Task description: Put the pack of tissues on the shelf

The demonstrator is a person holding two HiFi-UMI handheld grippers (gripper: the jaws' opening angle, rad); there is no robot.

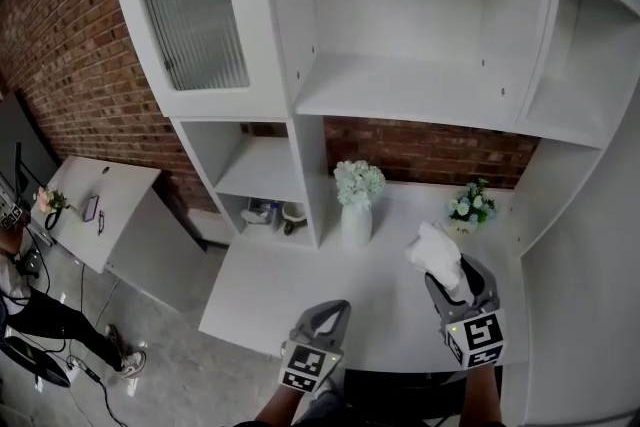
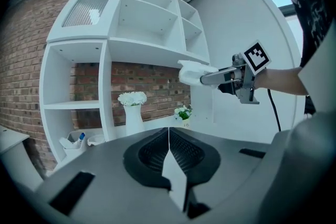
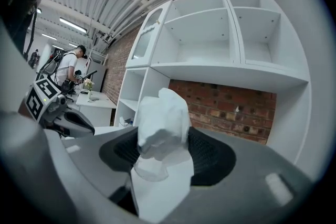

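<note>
You are holding the pack of tissues (image 1: 437, 255) clamped in your right tongs (image 1: 458, 283), hovering over the tabletop (image 1: 300, 285) nearer its right edge. Your left tongs (image 1: 322, 315) are staying out of it, closed and empty. Pickup looks done; placing the pack on the shelf (image 1: 400, 90) is what remains.
</note>
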